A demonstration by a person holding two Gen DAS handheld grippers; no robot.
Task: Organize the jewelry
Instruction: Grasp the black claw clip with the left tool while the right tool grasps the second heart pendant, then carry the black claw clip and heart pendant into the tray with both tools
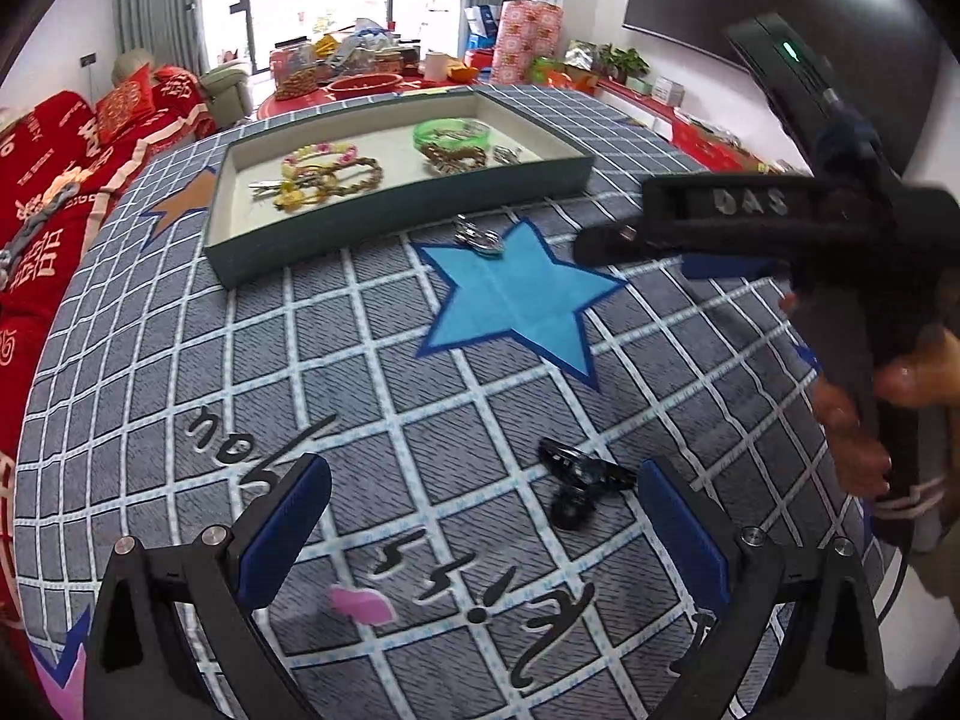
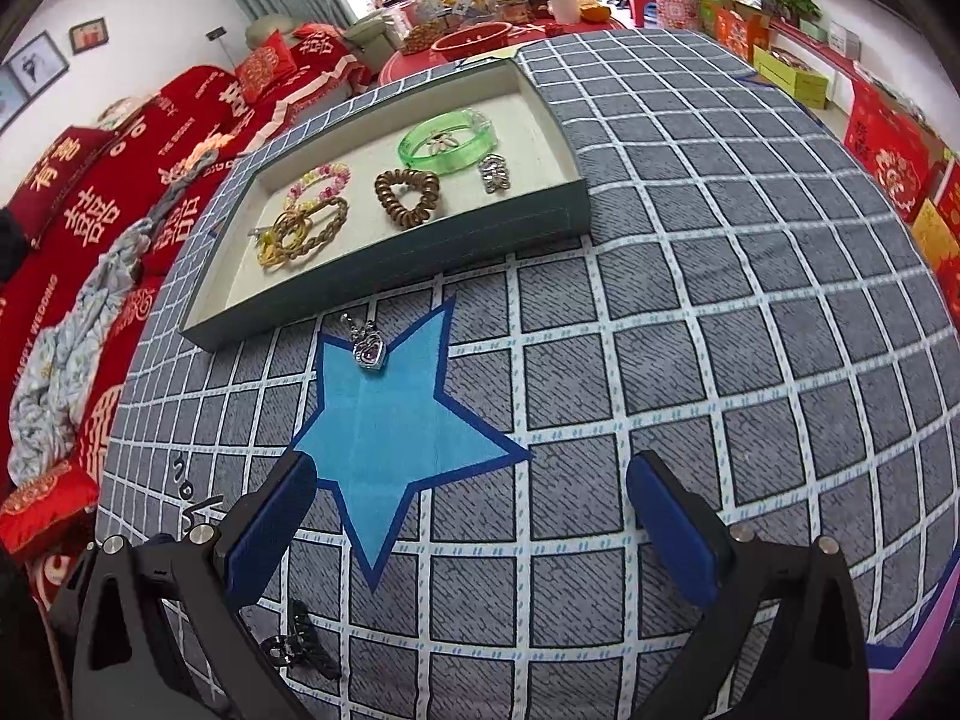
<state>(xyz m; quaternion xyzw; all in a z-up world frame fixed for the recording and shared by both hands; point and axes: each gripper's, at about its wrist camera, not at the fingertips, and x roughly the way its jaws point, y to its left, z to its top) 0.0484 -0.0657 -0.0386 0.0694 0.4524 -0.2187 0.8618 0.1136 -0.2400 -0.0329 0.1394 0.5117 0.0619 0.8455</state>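
Note:
A grey-green tray with a cream lining lies on the checked cloth. It holds a green bangle, a brown coil hair tie, a small silver piece, a pink bead bracelet and gold rope bracelets. A silver heart pendant lies on the blue star, in front of the tray. A black hair clip lies on the cloth. My left gripper is open, the clip just inside its right finger. My right gripper is open and empty above the star; it also shows in the left wrist view.
The table edge curves away on all sides. A red sofa stands to the left. A cluttered red table stands behind the tray. Red boxes line the right wall.

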